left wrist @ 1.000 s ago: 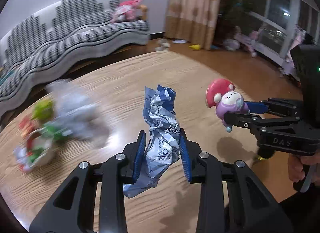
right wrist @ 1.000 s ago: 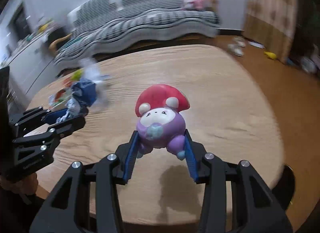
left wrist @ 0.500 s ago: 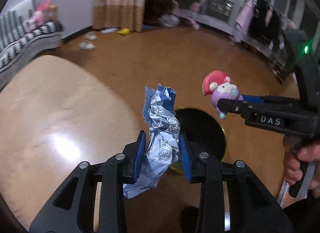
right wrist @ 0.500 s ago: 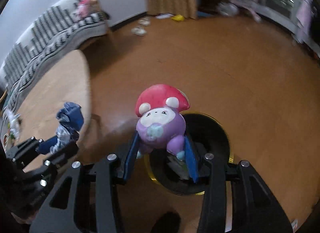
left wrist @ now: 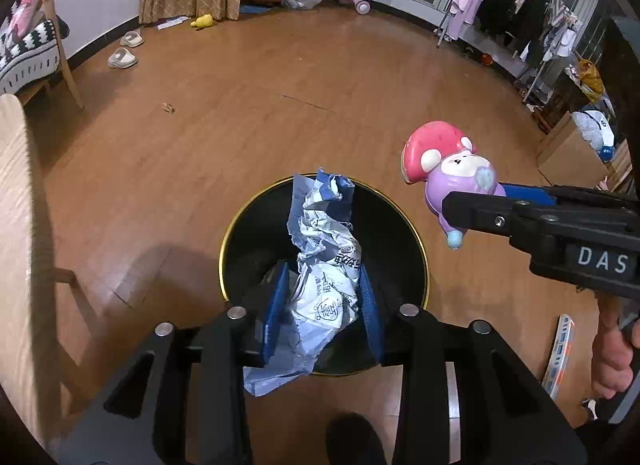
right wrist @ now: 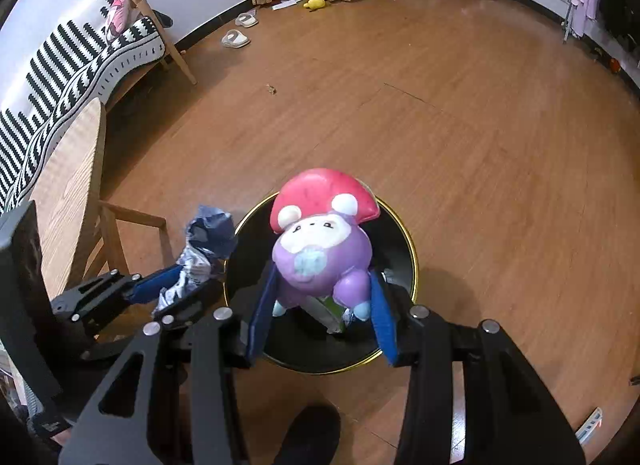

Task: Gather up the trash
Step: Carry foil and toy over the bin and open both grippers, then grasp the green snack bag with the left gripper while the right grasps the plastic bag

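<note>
A black bin with a gold rim [left wrist: 423, 265] stands on the wooden floor below both grippers. My left gripper [left wrist: 322, 279] hangs over its opening with a crumpled blue and white wrapper [left wrist: 324, 245] between its blue pads; the jaws are opening, and the pads still touch the wrapper. My right gripper [right wrist: 320, 279] is shut on a purple toy with a red mushroom cap [right wrist: 320, 245], also above the bin [right wrist: 402, 249]. The wrapper [right wrist: 206, 245] and left gripper [right wrist: 188, 281] show at the left of the right wrist view. A green and white scrap [right wrist: 330, 311] lies inside the bin.
The wooden table's edge [left wrist: 16, 225] and its leg frame [right wrist: 132, 221] stand just left of the bin. A striped sofa [right wrist: 80, 53], slippers [left wrist: 122, 57] and a clothes rack [left wrist: 500, 13] are farther off. A person's hand [left wrist: 612, 353] and shoe [left wrist: 352, 441] are near.
Both grippers swung off the table and lowered over the floor bin, carrying the wrapper and the toy. The bin now sits larger and directly beneath them.
</note>
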Motion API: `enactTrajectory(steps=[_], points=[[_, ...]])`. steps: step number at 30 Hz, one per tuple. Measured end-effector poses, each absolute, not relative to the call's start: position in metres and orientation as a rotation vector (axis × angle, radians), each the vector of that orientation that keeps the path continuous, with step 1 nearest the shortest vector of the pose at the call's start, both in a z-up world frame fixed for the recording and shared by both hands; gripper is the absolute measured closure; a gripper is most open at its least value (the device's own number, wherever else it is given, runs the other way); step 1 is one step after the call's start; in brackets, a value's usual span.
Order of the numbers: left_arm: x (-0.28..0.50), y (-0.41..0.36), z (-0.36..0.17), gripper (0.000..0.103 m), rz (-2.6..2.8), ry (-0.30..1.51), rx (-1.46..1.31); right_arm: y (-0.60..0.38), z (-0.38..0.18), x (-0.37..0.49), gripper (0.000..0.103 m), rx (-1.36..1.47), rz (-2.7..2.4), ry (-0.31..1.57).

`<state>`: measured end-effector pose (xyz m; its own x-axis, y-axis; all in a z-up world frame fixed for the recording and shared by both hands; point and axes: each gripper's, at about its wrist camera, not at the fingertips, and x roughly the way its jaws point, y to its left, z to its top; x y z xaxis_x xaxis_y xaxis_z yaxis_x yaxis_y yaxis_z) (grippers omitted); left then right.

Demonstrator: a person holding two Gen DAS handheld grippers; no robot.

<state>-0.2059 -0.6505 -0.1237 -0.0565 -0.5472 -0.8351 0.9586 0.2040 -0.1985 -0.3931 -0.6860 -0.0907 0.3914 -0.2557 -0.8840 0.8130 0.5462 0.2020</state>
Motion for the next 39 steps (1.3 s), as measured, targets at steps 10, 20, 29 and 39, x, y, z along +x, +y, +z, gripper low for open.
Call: enactTrajectory(steps=[10, 20, 29, 39], points=[[-0.213, -0.649, -0.118, 0.036, -1.344, 0.974, 0.531, -0.686, -0.093, -0.386, 0.059, 0.720, -0.763, 0.931], [-0.217, -0.613, -0.078, 0.024, -1.365, 0.919, 0.491, -0.680, -0.082, -0.376, 0.040, 0.713, -0.775, 0.914], [-0.164, -0.522, -0.014, 0.009, -1.261, 0.791, 0.427, -0.623, -0.025, -0.308, 0.031, 0.585, -0.687, 0.822], [-0.027, -0.329, 0.032, 0.008, -0.815, 0.761, 0.279, -0.473, 0.015, -0.139, 0.031, 0.419, -0.331, 0.819]])
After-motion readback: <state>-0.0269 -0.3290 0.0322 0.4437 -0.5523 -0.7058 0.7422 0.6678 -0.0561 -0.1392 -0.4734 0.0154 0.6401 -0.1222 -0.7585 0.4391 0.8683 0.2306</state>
